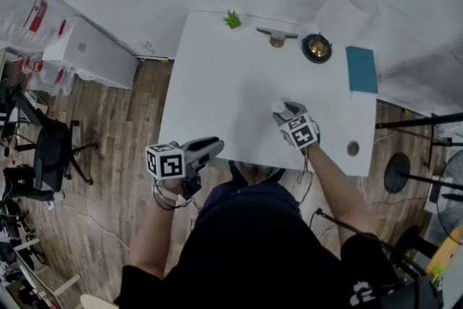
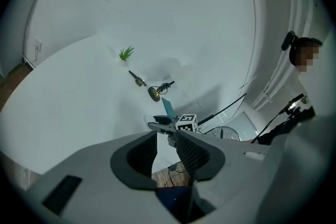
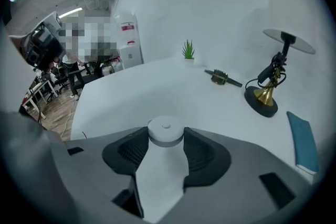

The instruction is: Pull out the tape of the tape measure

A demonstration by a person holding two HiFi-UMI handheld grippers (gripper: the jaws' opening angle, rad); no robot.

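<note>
Tape measure lies between the right gripper's parted jaws; close squarely on its rim. Left gripper gapes empty.

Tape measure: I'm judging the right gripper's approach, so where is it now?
In the head view, the round white tape measure lies near the middle of the white table, at the open jaw tips of the right gripper; the lamp stands farther back.

No words or numbers can be read anywhere; the red labels are too blurry
</note>
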